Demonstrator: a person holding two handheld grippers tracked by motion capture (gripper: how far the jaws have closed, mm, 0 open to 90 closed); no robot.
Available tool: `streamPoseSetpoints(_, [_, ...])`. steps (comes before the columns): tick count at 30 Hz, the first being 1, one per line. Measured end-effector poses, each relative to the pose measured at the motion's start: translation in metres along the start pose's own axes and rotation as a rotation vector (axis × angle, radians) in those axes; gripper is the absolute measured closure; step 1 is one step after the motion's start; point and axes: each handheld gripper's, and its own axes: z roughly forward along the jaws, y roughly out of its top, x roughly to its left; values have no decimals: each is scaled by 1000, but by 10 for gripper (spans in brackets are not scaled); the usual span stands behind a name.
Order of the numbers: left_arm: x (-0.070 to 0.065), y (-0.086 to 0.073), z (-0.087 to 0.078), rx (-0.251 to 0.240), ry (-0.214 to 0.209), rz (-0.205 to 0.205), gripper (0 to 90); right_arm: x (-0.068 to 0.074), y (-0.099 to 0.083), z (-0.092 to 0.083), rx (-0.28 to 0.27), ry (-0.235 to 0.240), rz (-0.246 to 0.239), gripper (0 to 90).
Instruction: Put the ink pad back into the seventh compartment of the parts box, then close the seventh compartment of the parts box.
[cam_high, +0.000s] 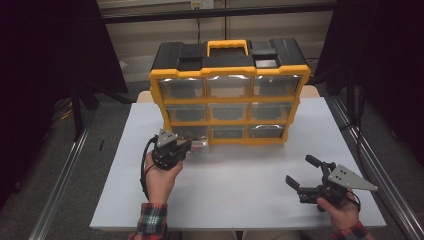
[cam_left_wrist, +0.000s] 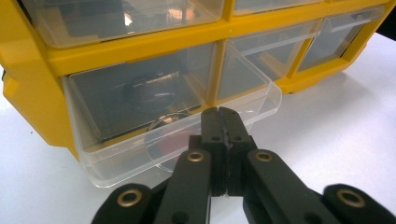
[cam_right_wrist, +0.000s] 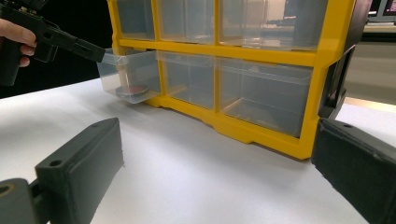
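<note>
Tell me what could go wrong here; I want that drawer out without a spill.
1. The left claw pinches only the thin front lip of the clear drawer; it could slip off.
2. The drawer already sticks out of the yellow organizer. Pulled further, it may drop free and tip out the round object inside.
3. The right claw sits open on the table, away from the organizer, so the unbraced organizer might slide forward.

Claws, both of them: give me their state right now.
Left claw: shut on the front lip of the clear drawer.
Right claw: open, holding nothing.
</note>
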Motion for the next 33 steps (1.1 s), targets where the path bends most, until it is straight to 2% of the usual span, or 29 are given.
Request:
streamPoseSetpoints(14, [1,0,1,1,5,10,900,0,0,0,-3,-4,-1,19])
streamPoseSetpoints(16, [1,0,2,-8,2,-3,900,0,0,0,-2,-2,1,19])
streamPoseSetpoints(19, [1,0,1,-1,6,7,900,0,0,0,2,-3,-2,19])
streamPoseSetpoints(30, [2,0,2,-11,2,-2,900,0,0,0,-2,-4,-1,19])
streamPoseSetpoints(32, [1,0,2,0,15,-2,900,0,0,0,1,-2,1,19])
streamPoseSetpoints(33, [2,0,3,-14,1,-5,900,0,0,0,1,-3,0,19])
